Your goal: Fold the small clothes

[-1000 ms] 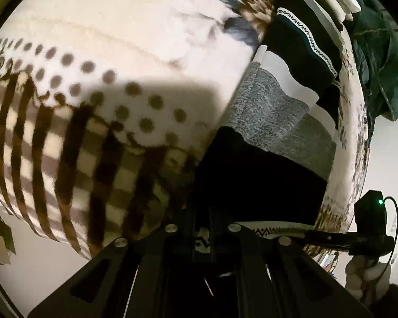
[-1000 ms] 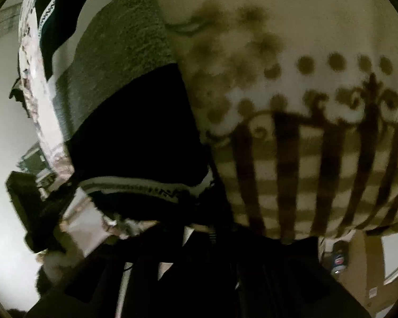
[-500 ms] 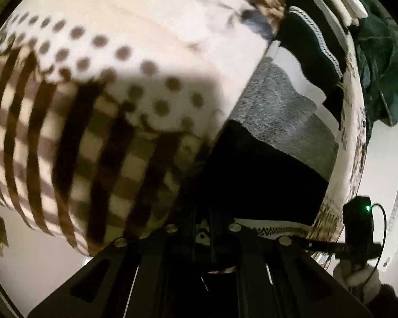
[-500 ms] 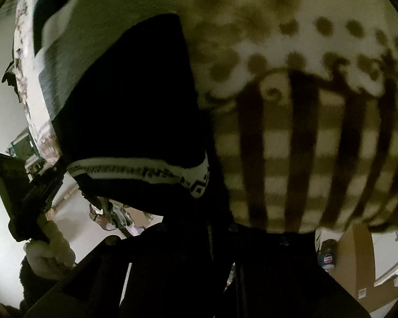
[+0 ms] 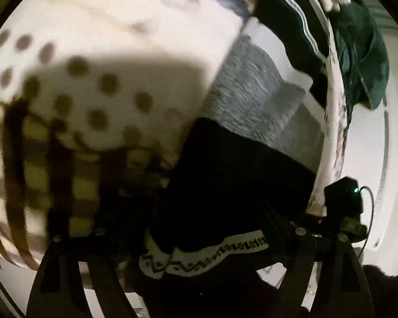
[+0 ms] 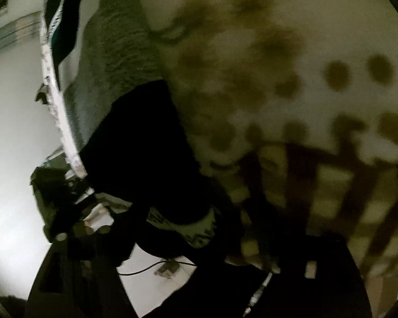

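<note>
Knit sweater [image 5: 241, 175]: soft, light, limp; judged to sag and slide unless taken at the patterned white hem band [image 5: 212, 254], one corner per gripper. Body black, grey and white panels beyond. It lies on a dotted fleece blanket [image 5: 98, 61], hem nearest. Left gripper [image 5: 199, 241] and right gripper [image 6: 188, 241]: jaws have just been opening, now wide, hem between them, unpinched.

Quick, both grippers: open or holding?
Left gripper: jaws just opened, sweater hem lies loose between them.
Right gripper: just opened too, gripping nothing.
</note>
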A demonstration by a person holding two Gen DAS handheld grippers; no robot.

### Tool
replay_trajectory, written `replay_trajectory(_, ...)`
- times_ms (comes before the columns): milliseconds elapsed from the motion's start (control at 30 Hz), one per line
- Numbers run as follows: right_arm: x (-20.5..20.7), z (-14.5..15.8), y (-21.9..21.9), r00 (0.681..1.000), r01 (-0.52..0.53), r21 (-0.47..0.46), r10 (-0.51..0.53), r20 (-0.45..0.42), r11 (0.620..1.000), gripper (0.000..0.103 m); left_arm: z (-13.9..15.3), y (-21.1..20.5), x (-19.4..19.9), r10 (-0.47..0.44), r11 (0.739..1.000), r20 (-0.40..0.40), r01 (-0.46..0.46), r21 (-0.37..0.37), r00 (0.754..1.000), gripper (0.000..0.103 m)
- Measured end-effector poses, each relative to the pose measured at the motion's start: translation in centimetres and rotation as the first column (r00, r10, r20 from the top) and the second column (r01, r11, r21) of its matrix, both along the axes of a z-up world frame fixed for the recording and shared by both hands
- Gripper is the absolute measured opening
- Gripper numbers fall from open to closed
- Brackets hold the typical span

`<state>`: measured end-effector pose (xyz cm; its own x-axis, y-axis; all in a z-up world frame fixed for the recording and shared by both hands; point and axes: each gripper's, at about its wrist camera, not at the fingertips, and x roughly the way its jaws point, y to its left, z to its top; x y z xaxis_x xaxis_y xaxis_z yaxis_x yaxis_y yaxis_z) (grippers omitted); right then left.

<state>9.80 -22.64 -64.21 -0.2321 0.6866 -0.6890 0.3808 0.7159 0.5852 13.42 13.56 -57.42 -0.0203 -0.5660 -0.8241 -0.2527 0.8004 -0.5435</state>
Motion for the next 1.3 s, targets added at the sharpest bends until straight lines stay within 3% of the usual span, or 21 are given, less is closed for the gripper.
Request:
replay_trajectory(133, -0.4, -0.4, 0.0, 0.998, 0.058, 0.043, -0.057, -0.017, 0.997, 0.086, 0.4, -0.5, -0.7, 0.004, 0.999, -0.006, -0.005, -0.039, 1.000, 0.081)
replay_trajectory(167, -0.5, -0.5, -0.1, 0.997, 0.080, 0.067, -0.079, -0.024, 0.995, 0.086, 0.5, -0.7, -1.0, 0.006, 0.999, -0.007, -0.007, -0.044, 1.000, 0.077)
replay_trajectory(233, -0.7, -0.6, 0.1, 0.997, 0.080, 0.082, -0.079, -0.022, 0.993, 0.080, 0.6, -0.8, -1.6, -0.008, 0.999, -0.013, 0.007, -0.045, 1.000, 0.053)
replay_trajectory(267, -0.8, -0.6, 0.4, 0.998, 0.060, 0.077, -0.059, -0.015, 0.995, 0.077, 0.7, -1.0, -1.9, -0.011, 0.999, -0.017, 0.010, -0.044, 1.000, 0.037)
replay_trajectory(300, -0.7, -0.5, 0.9, 0.999, 0.040, 0.079, -0.039, -0.011, 0.996, 0.070, 0.8, -0.8, -1.6, -0.006, 0.999, -0.021, 0.005, -0.048, 1.000, 0.021)
replay_trajectory(333, -0.8, -0.5, 1.4, 1.000, 0.018, 0.082, -0.017, -0.013, 0.996, 0.059, 0.9, -0.8, -1.7, 0.003, 0.998, -0.024, -0.005, -0.056, 1.000, 0.016)
replay_trajectory(367, -0.8, -0.4, 1.8, 1.000, 0.000, 0.072, 0.001, -0.015, 0.997, 0.050, 1.2, -0.8, -1.8, 0.015, 0.998, -0.025, -0.017, -0.058, 1.000, 0.014)
replay_trajectory(400, -1.0, -0.4, 1.9, 1.000, 0.001, 0.072, 0.000, -0.019, 0.997, 0.032, 1.7, -0.6, -2.0, 0.035, 0.997, -0.026, -0.036, -0.069, 0.999, 0.013)
replay_trajectory(500, -0.9, 0.7, 1.9, 0.999, 0.030, 0.091, -0.029, -0.014, 0.995, 0.018, 3.4, 0.4, -2.4, 0.105, 0.986, -0.026, -0.107, -0.129, 0.994, 0.012)
replay_trajectory(733, 1.2, 7.8, 0.7, 0.991, 0.082, 0.207, -0.102, 0.086, 0.975, 0.016, 8.7, 1.8, -1.2, 0.252, 0.920, -0.008, -0.242, -0.308, 0.968, 0.012)
replay_trajectory(900, 6.4, 13.3, -1.3, 0.966, 0.097, 0.275, -0.157, 0.205, 0.957, 0.015, 13.2, 0.9, 4.6, 0.301, 0.896, 0.118, -0.239, -0.374, 0.946, 0.012)
replay_trajectory(1000, 11.4, 15.2, -0.6, 0.940, 0.154, 0.316, -0.237, 0.245, 0.936, 0.015, 14.9, 0.2, 10.9, 0.332, 0.884, 0.212, -0.224, -0.411, 0.919, 0.012)
replay_trajectory(1100, 17.9, 16.5, -1.6, 0.906, 0.177, 0.304, -0.275, 0.321, 0.936, 0.015, 15.1, -0.8, 17.8, 0.311, 0.907, 0.308, -0.184, -0.378, 0.899, 0.012)
replay_trajectory(1167, 22.5, 17.0, -2.0, 0.880, 0.181, 0.279, -0.282, 0.382, 0.943, 0.015, 14.2, -1.1, 22.6, 0.319, 0.905, 0.330, -0.182, -0.385, 0.888, 0.012)
replay_trajectory(1300, 31.8, 15.8, -2.8, 0.853, 0.230, 0.273, -0.328, 0.406, 0.934, 0.015, 12.4, -1.6, 31.3, 0.258, 0.946, 0.382, -0.151, -0.288, 0.888, 0.012)
